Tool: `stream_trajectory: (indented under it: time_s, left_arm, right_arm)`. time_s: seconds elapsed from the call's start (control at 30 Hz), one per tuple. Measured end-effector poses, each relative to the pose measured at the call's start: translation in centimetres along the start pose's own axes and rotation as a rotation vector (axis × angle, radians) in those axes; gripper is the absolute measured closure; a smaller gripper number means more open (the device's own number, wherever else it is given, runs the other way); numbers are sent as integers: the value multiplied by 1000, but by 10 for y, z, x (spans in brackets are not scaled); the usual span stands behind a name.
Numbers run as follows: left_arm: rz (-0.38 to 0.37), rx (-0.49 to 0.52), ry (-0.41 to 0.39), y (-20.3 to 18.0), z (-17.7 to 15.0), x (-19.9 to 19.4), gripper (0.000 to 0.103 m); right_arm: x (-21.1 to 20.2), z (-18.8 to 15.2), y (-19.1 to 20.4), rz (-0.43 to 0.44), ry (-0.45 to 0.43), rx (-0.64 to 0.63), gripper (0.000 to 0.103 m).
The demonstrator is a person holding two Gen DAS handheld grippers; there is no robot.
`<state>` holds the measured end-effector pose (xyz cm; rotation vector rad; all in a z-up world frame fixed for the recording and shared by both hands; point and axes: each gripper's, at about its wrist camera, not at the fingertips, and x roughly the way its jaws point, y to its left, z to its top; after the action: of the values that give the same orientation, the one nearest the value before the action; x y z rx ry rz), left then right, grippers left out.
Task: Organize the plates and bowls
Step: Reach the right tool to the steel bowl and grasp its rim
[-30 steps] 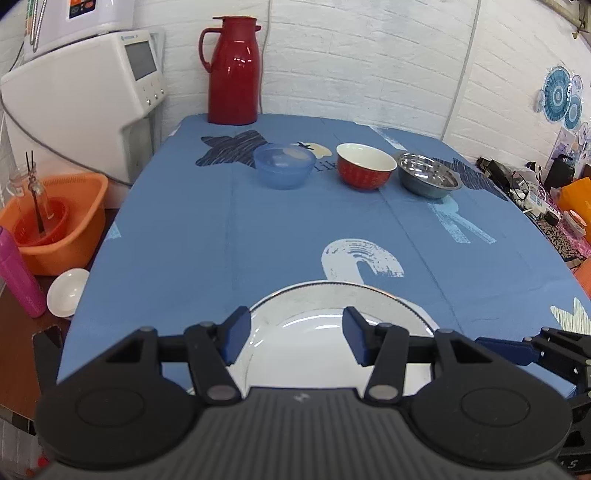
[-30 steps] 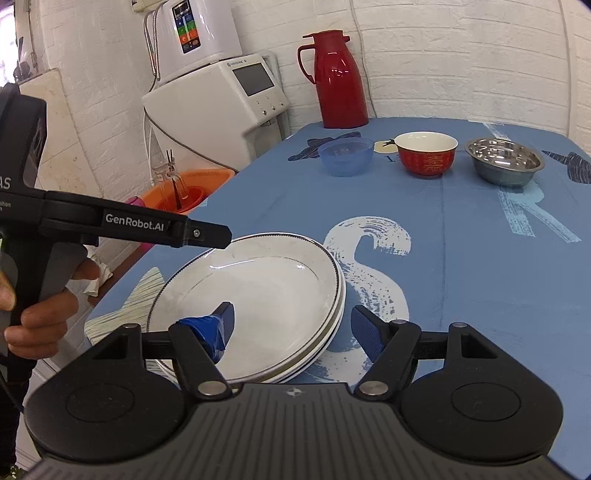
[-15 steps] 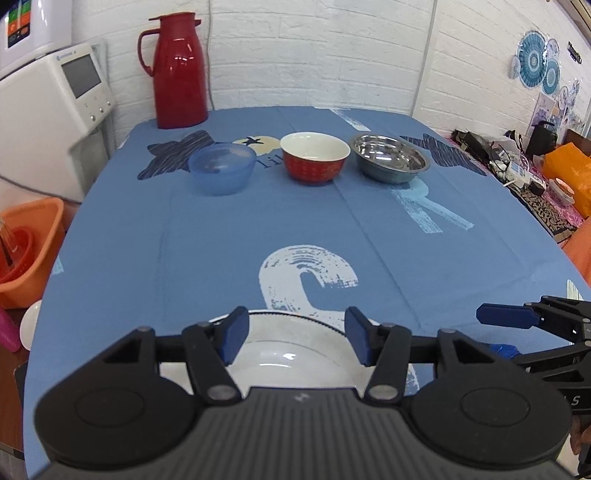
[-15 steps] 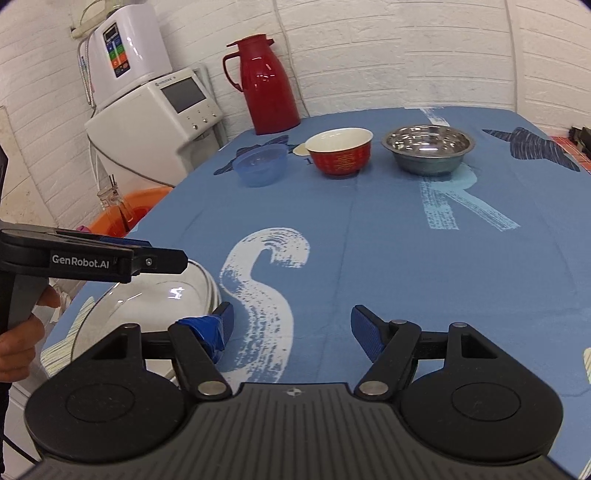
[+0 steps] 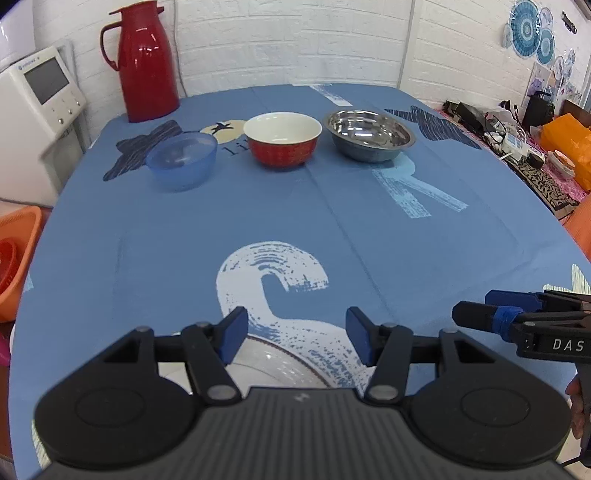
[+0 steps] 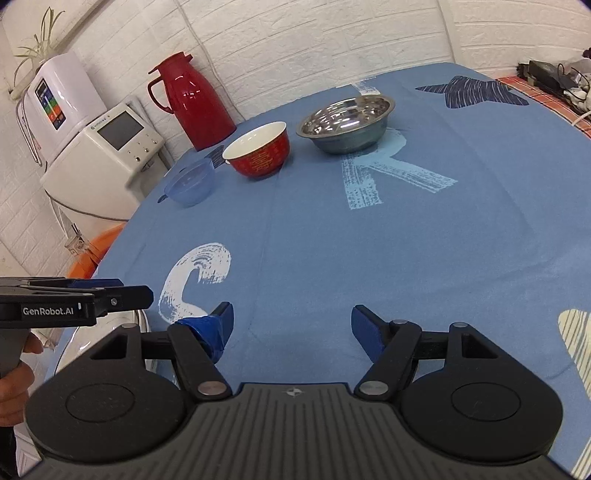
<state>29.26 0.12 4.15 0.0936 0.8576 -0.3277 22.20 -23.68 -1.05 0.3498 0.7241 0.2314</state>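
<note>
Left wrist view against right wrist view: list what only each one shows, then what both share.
Only the left wrist view shows the wall decorations, the orange bag and the right gripper from outside.

Only the right wrist view shows the tall white dispenser, the plant on it and the left gripper from outside.

Both show the blue bowl, red bowl, steel bowl, red thermos and plate rim.

shiny metal bowl [image 5: 369, 135], translucent plastic bowl [image 5: 181, 160], glossy red bowl [image 5: 282, 144], matt cloth tablecloth [image 5: 184, 236].
</note>
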Motion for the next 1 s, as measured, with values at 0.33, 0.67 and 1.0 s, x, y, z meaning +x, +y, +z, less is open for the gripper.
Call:
stream_trajectory:
  time_s: [0.33, 0.67, 1.0]
  left_arm:
    - [-147, -159, 63, -25, 89, 65, 45]
    - [-236, -488, 83, -24, 153, 137, 45]
    - [-153, -597, 113, -22, 172, 191, 45]
  right_arm:
    - [19, 88, -43, -120, -42, -30, 46]
    - [105, 197, -61, -232, 15, -122, 46]
    - [196, 234, -69, -311, 161, -186, 46]
